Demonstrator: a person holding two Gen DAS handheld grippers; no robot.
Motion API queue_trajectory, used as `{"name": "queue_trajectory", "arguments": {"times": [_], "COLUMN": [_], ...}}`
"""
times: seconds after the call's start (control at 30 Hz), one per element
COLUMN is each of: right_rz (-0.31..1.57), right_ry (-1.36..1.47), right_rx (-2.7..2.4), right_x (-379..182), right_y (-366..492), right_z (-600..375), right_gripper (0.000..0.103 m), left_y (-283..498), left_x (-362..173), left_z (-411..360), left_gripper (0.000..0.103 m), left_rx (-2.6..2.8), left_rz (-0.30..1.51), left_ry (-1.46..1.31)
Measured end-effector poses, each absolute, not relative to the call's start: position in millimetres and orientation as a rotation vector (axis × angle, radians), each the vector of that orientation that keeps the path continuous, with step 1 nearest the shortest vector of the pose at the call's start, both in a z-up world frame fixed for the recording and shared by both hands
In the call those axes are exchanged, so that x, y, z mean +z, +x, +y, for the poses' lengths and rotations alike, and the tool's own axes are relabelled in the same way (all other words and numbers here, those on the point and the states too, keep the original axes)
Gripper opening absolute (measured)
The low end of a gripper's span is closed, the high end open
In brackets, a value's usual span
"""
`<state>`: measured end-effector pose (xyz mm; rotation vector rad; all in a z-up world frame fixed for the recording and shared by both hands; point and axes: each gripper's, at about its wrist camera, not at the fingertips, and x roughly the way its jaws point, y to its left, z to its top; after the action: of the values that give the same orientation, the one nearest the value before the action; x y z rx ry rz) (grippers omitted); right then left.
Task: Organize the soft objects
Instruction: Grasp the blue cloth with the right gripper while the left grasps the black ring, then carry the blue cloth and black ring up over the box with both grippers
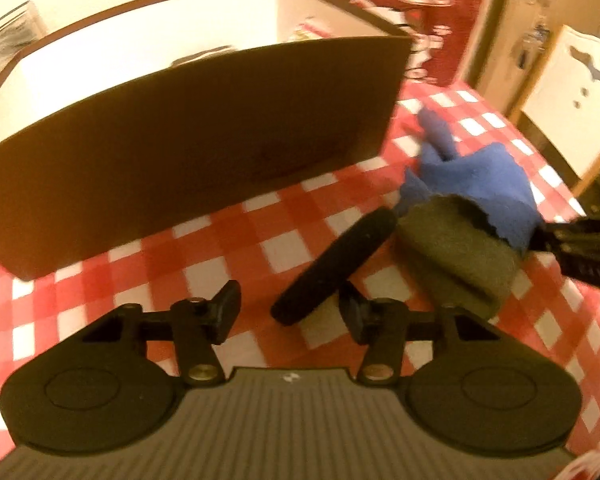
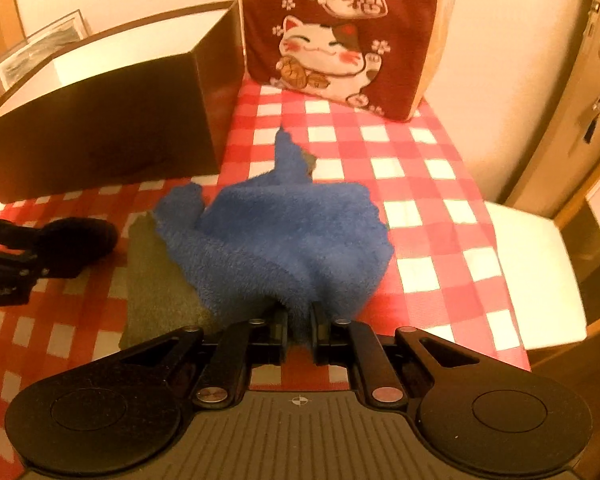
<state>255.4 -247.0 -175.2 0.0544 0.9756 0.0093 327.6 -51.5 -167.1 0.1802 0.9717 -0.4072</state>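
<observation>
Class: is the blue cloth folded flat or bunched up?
Bunched: the blue cloth rises in rumpled folds, pinched by the right tool.

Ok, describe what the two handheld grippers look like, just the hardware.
The left gripper and the right gripper look alike: matte black linkage arms with metal pivot pins, two round black discs at the sides, and a grey ribbed base plate bearing a small crosshair mark. The fingers are short black pads. No cables or sleeves show.

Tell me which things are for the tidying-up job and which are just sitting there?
For the job:
- blue fluffy cloth, pinched by the right gripper
- olive cloth under it
- black soft roll, by the open left gripper
- brown box

Just sitting there:
- cat cushion
- checked tablecloth
</observation>
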Motion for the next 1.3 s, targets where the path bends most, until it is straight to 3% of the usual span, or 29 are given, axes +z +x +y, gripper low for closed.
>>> {"name": "queue_trajectory", "arguments": {"times": [0.03, 0.1, 0.17, 0.23, 0.3, 0.4, 0.43, 0.97, 1.3], "right_rz": [0.980, 0.985, 0.983, 0.972, 0.943, 0.889, 0.885, 0.928, 0.972], "right_ry": [0.060, 0.066, 0.075, 0.094, 0.128, 0.200, 0.210, 0.365, 0.108], "right_rx": [0.010, 0.016, 0.018, 0.018, 0.027, 0.079, 0.098, 0.173, 0.212], "right_x": [-175, -173, -171, -167, -161, -152, -151, -182, -185], "right_y": [254, 250, 246, 240, 234, 229, 230, 284, 285], "right_z": [-248, -247, -249, -251, -251, -251, -248, -237, -168], "right_gripper": [0.011, 0.018, 0.024, 0.038, 0.060, 0.083, 0.086, 0.093, 0.095], "left_y": [326, 324, 322, 318, 315, 314, 315, 317, 318], "left_x": [-167, -169, -169, -168, -166, -164, -162, -152, -154], "left_z": [-55, -61, -66, -69, -68, -59, -55, -6, -4], "left_gripper": [0.044, 0.025, 0.013, 0.010, 0.010, 0.010, 0.010, 0.010, 0.010], "left_rx": [-0.431, -0.474, -0.503, -0.520, -0.518, -0.469, -0.452, -0.285, -0.256], "left_rz": [0.968, 0.963, 0.957, 0.946, 0.943, 0.961, 0.966, 1.030, 1.059], "left_ry": [0.192, 0.208, 0.219, 0.229, 0.234, 0.220, 0.210, 0.092, 0.096]}}
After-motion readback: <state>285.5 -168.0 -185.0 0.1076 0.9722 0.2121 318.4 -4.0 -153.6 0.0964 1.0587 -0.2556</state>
